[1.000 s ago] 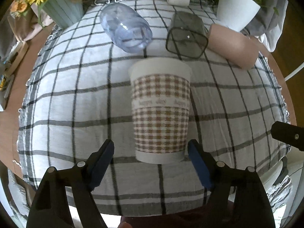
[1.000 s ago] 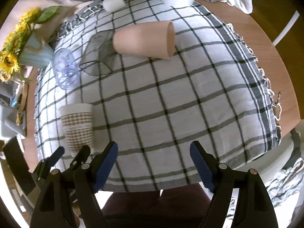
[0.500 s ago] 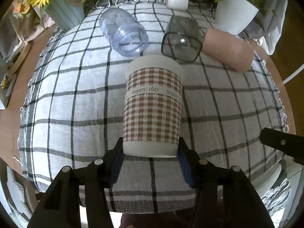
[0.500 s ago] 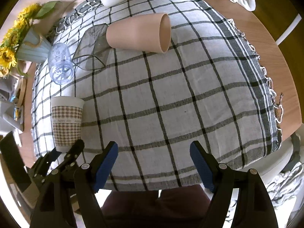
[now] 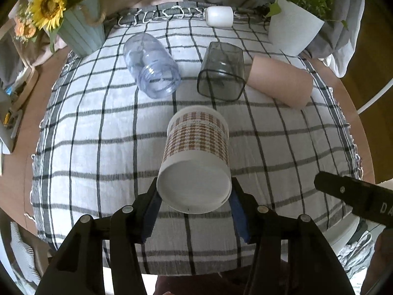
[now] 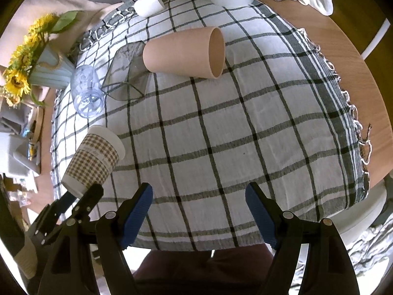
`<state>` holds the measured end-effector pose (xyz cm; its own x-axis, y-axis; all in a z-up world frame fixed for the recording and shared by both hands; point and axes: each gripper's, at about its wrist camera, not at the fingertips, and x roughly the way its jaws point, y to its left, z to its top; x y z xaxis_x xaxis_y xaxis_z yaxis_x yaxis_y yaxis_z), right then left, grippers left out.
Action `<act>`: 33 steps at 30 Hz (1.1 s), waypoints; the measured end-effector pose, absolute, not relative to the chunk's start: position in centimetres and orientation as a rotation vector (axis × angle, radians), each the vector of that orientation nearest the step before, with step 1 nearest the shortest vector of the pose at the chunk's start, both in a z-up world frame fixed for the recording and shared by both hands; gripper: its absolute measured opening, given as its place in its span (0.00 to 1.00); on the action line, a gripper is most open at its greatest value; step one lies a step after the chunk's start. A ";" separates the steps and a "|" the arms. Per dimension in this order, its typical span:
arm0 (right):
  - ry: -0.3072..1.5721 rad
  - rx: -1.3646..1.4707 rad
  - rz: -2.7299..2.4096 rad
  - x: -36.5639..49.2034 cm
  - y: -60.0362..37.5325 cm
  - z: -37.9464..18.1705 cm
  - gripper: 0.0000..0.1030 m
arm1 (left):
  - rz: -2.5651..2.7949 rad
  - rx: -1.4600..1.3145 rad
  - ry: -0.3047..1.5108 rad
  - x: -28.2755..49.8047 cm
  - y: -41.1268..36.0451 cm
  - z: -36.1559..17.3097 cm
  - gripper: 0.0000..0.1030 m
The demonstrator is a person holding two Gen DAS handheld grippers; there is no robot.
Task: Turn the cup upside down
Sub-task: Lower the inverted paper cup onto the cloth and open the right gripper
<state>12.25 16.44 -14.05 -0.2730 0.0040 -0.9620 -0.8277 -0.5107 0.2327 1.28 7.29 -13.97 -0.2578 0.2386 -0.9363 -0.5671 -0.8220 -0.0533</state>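
Note:
A paper cup (image 5: 196,145) with a brown houndstooth pattern is held by my left gripper (image 5: 194,196), which is shut on its lower end. The cup is lifted off the checked cloth and tilted, its white bottom toward the camera and its rim pointing away. In the right wrist view the same cup (image 6: 94,157) leans at the lower left with the left gripper (image 6: 76,196) at its base. My right gripper (image 6: 199,196) is open and empty above the near edge of the table.
On the checked tablecloth (image 5: 98,127) lie a clear plastic jar (image 5: 151,70), a dark glass tumbler (image 5: 222,71) and a peach cup (image 5: 280,83), all on their sides. A sunflower vase (image 5: 78,34), a white cup (image 5: 219,16) and a white plant pot (image 5: 292,30) stand at the back.
My left gripper closed on the paper cup's base, then lifted it and tipped it so its bottom faces the camera. The right gripper stayed open and hardly moved.

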 end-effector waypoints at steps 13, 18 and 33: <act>1.038 -1.358 1.834 12.1 17.0 -13.8 0.75 | 2.083 -1.494 0.407 -1.2 9.6 -14.9 0.51; 1.029 -1.356 1.832 11.9 17.0 -13.7 0.75 | 2.080 -1.502 0.402 -1.5 9.6 -15.2 0.51; 0.988 -1.312 1.852 12.0 16.7 -11.6 0.75 | 2.224 -1.352 0.381 0.7 7.3 -9.9 0.92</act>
<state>12.00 16.73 -11.62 -0.2846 0.0847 -0.9549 -0.8401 -0.5019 0.2059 0.68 7.28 -9.88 -0.3778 0.2744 -0.8843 -0.5532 -0.8328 -0.0221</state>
